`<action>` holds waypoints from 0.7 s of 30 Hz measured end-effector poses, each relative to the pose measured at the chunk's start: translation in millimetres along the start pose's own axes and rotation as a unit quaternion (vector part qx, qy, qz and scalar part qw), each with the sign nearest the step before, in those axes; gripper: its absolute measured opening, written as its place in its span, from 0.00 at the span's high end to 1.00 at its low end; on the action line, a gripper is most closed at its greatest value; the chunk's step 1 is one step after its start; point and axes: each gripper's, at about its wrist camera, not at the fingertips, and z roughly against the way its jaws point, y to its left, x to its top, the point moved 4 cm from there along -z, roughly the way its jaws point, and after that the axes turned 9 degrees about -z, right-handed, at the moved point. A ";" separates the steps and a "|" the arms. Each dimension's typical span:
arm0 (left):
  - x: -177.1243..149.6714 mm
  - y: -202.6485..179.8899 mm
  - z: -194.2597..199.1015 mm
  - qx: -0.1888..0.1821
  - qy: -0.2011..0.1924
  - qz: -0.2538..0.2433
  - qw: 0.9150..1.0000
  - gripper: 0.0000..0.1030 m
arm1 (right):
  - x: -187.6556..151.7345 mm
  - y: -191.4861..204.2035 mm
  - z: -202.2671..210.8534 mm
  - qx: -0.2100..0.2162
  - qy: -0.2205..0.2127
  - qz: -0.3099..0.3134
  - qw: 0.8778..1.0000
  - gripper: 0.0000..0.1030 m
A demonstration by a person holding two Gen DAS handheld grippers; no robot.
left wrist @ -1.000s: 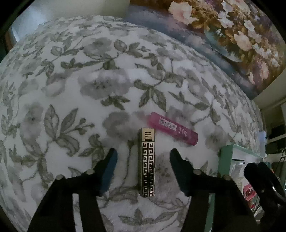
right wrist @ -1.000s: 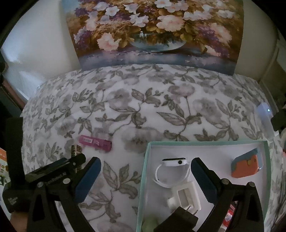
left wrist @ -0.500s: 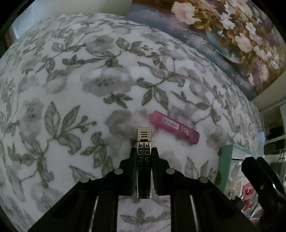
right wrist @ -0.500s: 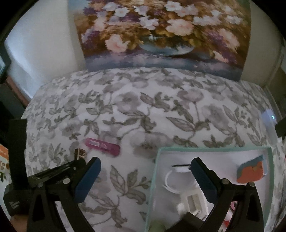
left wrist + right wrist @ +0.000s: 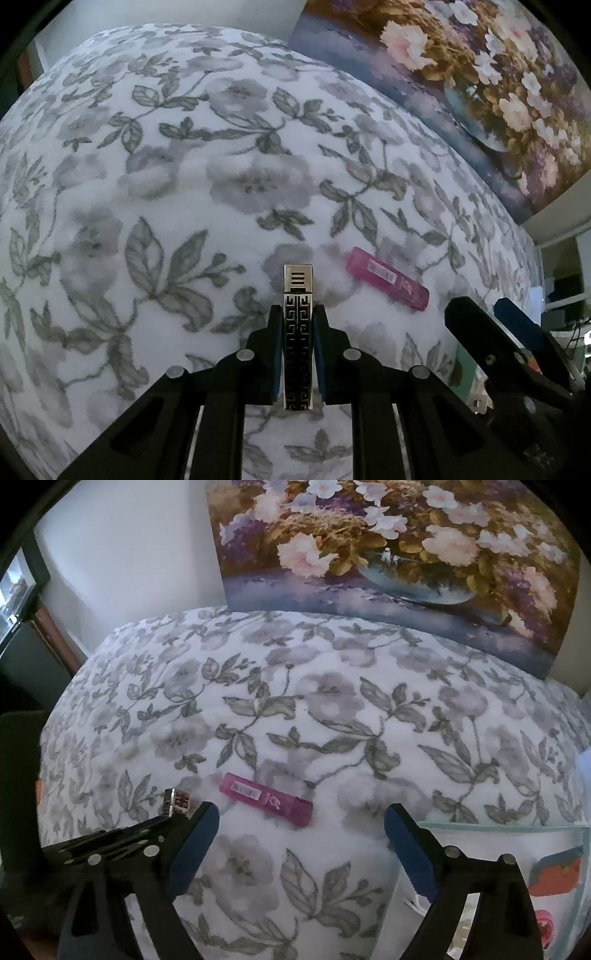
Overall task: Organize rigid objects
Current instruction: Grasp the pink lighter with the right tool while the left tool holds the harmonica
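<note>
My left gripper [image 5: 297,314] is shut on a black and silver patterned lighter [image 5: 297,332] and holds it just above the floral cloth; its metal tip also shows in the right wrist view [image 5: 176,802]. A pink lighter [image 5: 388,277] lies on the cloth to the right of it, and in the right wrist view [image 5: 266,799] it lies ahead of my right gripper [image 5: 301,821], which is open and empty. A white box with a teal rim [image 5: 498,825] sits at the lower right.
The box holds an orange and blue item [image 5: 554,873]. A flower painting [image 5: 388,554] leans against the wall behind the table. The floral cloth [image 5: 295,701] covers the table. My right gripper's arm shows in the left wrist view [image 5: 491,354].
My left gripper closed on the patterned lighter and lifted it slightly. My right gripper moved left, away from the box and toward the pink lighter.
</note>
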 end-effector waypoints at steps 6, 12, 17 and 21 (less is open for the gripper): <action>5.3 11.3 4.9 0.000 -0.009 0.003 1.000 0.85 | -4.1 7.8 -10.2 -0.007 0.010 -0.013 1.000 0.11; 8.8 24.1 9.6 0.002 -0.013 0.001 1.000 0.85 | -6.1 13.1 -20.8 -0.003 0.018 -0.045 0.999 0.13; 11.9 29.9 10.8 -0.001 -0.017 0.004 1.000 0.85 | -8.6 19.5 -30.9 -0.005 0.028 -0.062 0.998 0.14; 12.1 35.7 12.6 0.000 -0.020 0.007 1.000 0.85 | -10.2 23.4 -38.9 -0.005 0.036 -0.076 0.996 0.14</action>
